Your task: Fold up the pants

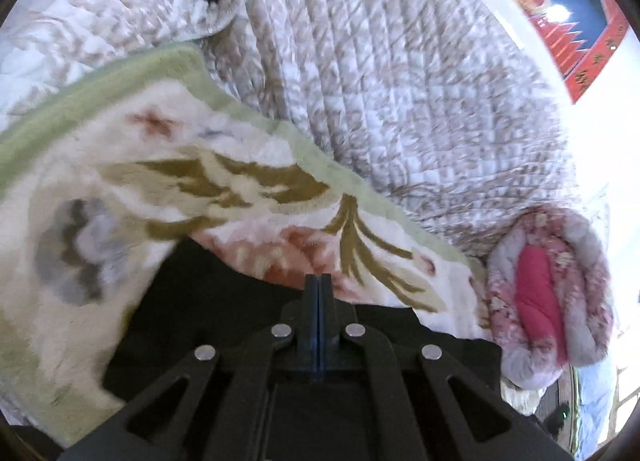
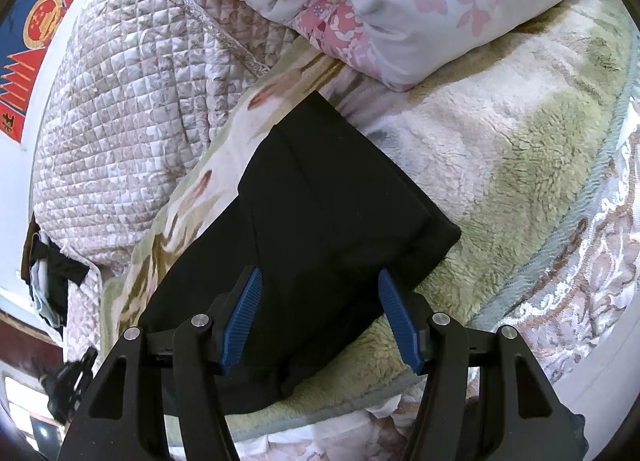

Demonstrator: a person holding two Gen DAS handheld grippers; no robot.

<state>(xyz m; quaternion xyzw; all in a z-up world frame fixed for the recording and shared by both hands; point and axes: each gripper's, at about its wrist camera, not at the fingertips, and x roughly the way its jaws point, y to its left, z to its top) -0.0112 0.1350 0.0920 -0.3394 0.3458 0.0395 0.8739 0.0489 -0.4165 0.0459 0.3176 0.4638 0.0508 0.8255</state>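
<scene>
Bed (image 2: 520,165) with black pants on a fluffy blanket

So the top layer is a plush cream and green blanket (image 1: 132,165) with a leaf and flower print, and the pants (image 2: 320,221) lie flat right on it, folded over, one squared end near the pillow (image 2: 440,9). That pillow has pink flowers on pale grey and rests at the blanket's far edge, touching a rolled pink quilt (image 1: 548,289). Beside the blanket is a beige quilted cover (image 1: 400,73), bunched up in a heap. A patterned sheet (image 2: 600,281) peeks out under the blanket's edge.
</scene>
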